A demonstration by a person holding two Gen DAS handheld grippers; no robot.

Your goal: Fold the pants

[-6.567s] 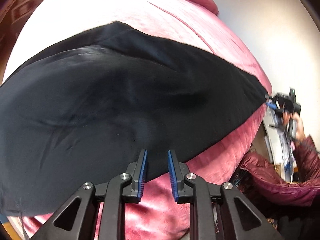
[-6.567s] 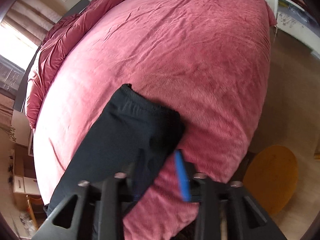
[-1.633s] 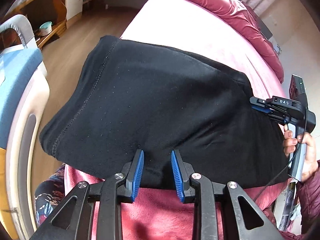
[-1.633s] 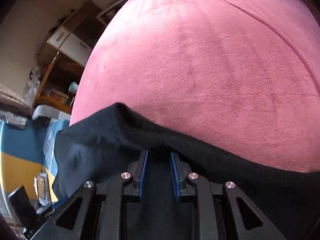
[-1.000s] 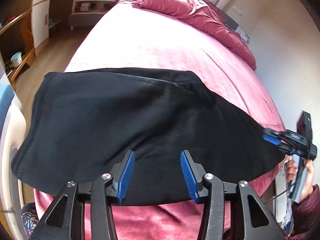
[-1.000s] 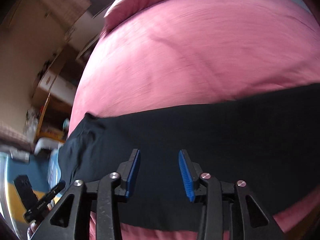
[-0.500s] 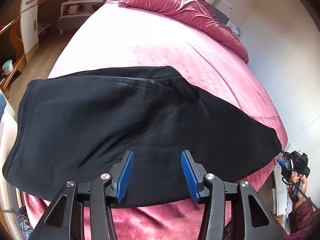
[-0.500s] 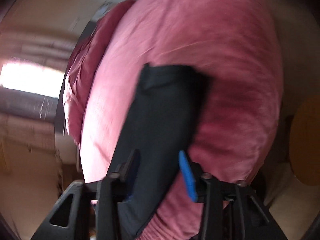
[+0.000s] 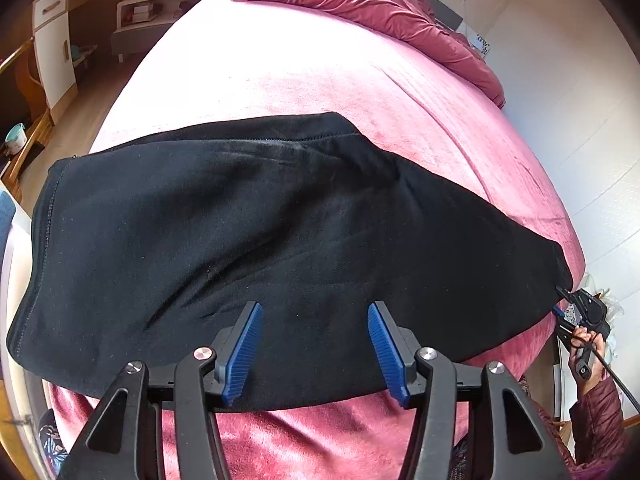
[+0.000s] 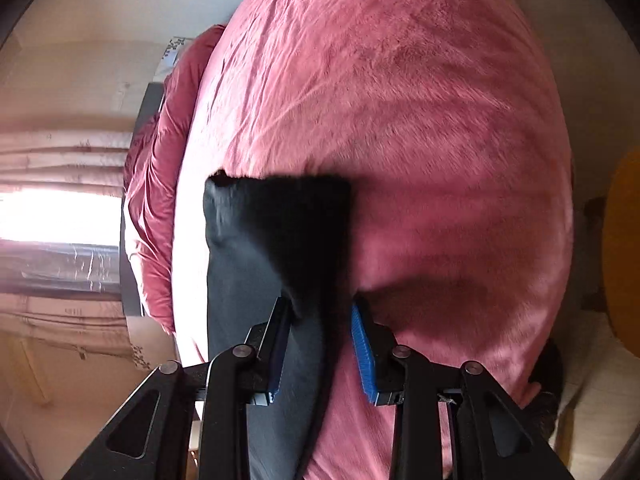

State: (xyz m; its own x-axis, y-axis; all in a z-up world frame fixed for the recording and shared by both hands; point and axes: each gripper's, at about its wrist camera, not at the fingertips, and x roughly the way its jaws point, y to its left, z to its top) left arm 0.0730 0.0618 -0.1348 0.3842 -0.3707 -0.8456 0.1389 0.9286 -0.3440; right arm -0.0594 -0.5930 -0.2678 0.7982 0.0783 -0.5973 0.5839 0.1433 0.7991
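Now the black pants [image 9: 260,220] lie flat across the pink bed [image 9: 320,68]. The left gripper [image 9: 314,344] has just widened above them, empty, while the right gripper [image 10: 320,344] has narrowed around the leg end, ready for another fold.

The bed [image 9: 304,64] lies open beyond the pants [image 9: 248,216]; a bunched duvet [image 9: 384,12] blocks its head edge.

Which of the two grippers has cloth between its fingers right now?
The right gripper: the black pants run between its fingers at the leg end. The left gripper stands open over the pants, nothing between its pads.
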